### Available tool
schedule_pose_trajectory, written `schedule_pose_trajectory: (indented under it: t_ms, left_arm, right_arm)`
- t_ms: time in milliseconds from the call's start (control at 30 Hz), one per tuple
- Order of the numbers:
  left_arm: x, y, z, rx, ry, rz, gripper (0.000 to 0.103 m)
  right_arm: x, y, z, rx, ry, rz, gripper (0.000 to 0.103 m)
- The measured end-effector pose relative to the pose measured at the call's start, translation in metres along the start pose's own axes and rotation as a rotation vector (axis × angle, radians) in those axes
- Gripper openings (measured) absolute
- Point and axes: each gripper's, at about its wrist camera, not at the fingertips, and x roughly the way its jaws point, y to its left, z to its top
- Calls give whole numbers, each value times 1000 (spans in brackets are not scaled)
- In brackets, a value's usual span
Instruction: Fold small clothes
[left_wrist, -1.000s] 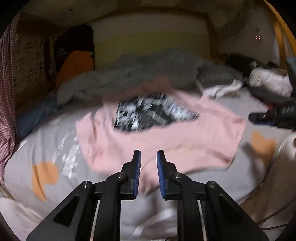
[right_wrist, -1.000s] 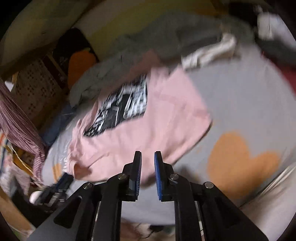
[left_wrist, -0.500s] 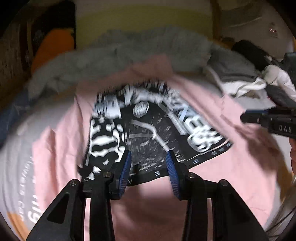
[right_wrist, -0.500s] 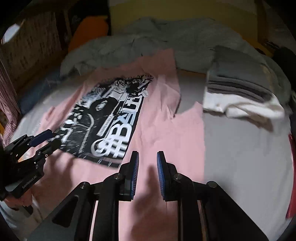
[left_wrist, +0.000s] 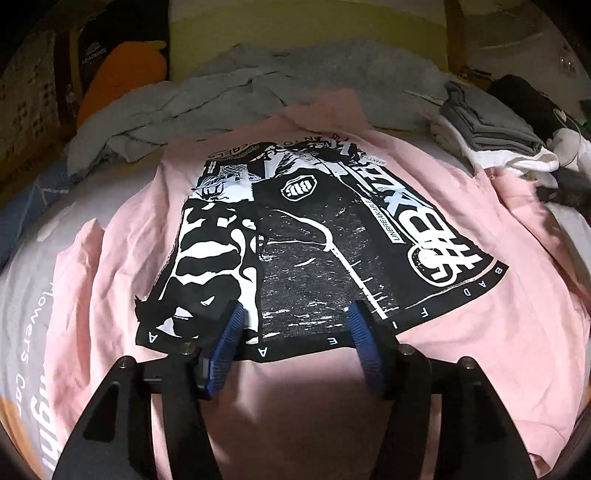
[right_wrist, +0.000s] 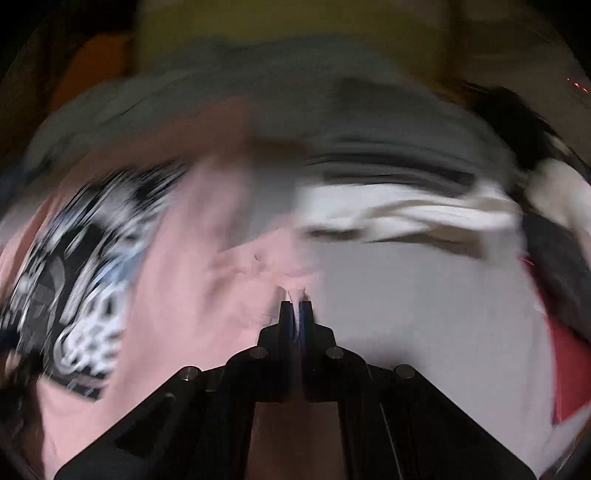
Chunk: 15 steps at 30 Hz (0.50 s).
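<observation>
A pink T-shirt (left_wrist: 461, 332) with a large black-and-white print lies spread flat on the bed. My left gripper (left_wrist: 295, 310) hovers over the print's lower edge. Its jaws are opening, and only the flat cloth lies under the gap; the blue pads (left_wrist: 225, 343) press on nothing. The right wrist view is heavily blurred by motion. There my right gripper (right_wrist: 295, 304) sits at the T-shirt's (right_wrist: 192, 280) right border, where pink meets grey sheet. Its jaws are together, with a small pucker of pink cloth pinched at the tips.
A crumpled grey garment (left_wrist: 236, 85) lies behind the shirt. A stack of folded grey and white clothes (left_wrist: 491, 133) sits at the right, with dark items beyond it. An orange cushion (left_wrist: 122, 74) leans at the back left. The grey printed bedsheet (right_wrist: 424, 314) shows right of the shirt.
Both grippers have come in low over the shirt. The left jaws have spread apart. The right gripper has moved to the shirt's right border and its jaws have come together there.
</observation>
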Motion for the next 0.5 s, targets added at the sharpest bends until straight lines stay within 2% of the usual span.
schedule_pose_trajectory:
  t_ms: [133,233,300,367,400,500]
  left_arm:
    - [0,-3,0,11,-2,17,60]
    - [0,-3,0,7,-6,34,65]
    - [1,-3,0,2,-3,37,65]
    - [2,-2,1,-2,0,34,66]
    - [2,-2,1,-4,1,34,66]
    - [1,-1,1,0,-1,35,66]
  right_arm:
    - [-24,-74,4,217,-53,-58,2]
    - [-38,-121,-5,372,-58,-171,2]
    - [-43,-138,-15,395,-46,-190,0]
    - [-45,-147,-24,375,-41,-279,0]
    - [-43,-153,-24,391,-30,-265,0]
    - [-37,-174,-28,477,11,-119,0]
